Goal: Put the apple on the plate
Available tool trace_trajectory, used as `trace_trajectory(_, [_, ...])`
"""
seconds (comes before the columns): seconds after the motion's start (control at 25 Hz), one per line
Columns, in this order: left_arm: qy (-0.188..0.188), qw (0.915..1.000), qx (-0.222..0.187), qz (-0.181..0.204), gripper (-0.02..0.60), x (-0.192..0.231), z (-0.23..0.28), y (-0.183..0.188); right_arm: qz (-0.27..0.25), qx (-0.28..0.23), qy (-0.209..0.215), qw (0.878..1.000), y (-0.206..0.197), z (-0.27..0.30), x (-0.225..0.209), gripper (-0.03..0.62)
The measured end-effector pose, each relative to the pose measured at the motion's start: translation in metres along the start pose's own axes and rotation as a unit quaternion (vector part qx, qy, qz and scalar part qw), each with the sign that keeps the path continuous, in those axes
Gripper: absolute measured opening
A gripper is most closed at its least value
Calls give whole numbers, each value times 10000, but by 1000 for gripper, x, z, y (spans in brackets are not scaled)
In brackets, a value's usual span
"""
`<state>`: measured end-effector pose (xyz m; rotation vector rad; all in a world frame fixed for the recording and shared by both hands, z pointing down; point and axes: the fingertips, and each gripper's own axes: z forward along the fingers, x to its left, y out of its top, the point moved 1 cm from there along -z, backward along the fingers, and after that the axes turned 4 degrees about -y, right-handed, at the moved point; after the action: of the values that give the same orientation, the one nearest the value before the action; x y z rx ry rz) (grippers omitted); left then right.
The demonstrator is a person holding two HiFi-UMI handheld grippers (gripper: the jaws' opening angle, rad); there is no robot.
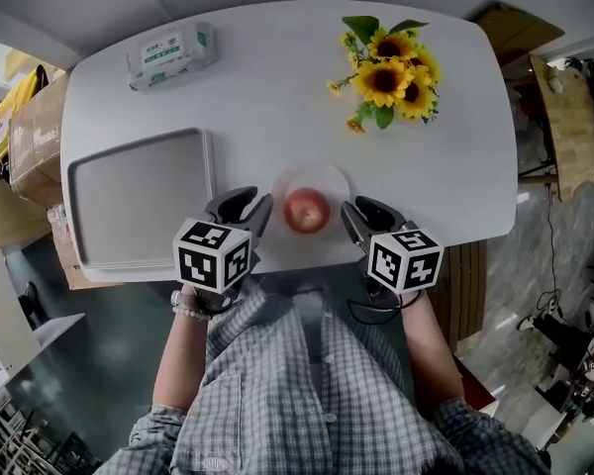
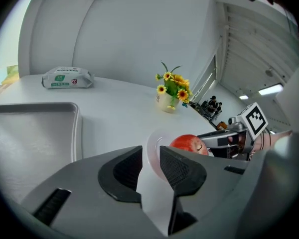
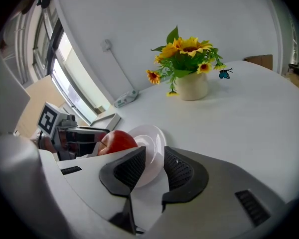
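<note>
**A:** Where's the fruit?

**B:** The round red apple (image 1: 306, 210) sits on the small white round plate (image 1: 335, 182). The plate is at the near edge of the pale oval table (image 1: 277, 97), straight in front of the person.

**A:** Left gripper?

**B:** The left gripper (image 2: 150, 158) is at the plate's left side. Its jaws stand a narrow gap apart with nothing between them. The plate rim and the apple show just beyond the tips.

**A:** Right one?

**B:** The right gripper (image 3: 154, 159) is at the plate's right side. Its jaws also stand a narrow gap apart and grip nothing. Neither gripper touches the apple.

**A:** What else is on the table?

**B:** A flat grey rectangular metal tray (image 1: 139, 201) lies left of the plate. A white-and-green soft pack of wipes (image 1: 171, 54) is at the far left. A bunch of yellow sunflowers in a cream pot (image 3: 189, 59) stands at the far right, well apart from the plate.
</note>
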<state>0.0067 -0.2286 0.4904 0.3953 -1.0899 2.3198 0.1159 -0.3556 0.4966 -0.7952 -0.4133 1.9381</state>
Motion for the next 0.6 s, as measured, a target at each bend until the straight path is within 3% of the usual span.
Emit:
trace_trajectory(0.24, [126, 9988, 453, -140, 92, 3, 16, -19, -13, 271, -141, 9995, -9, 9, -6, 94])
trace_trajectory(0.6, [255, 9967, 690, -349, 92, 9, 26, -29, 314, 521, -233, 9979, -20, 18, -11, 94])
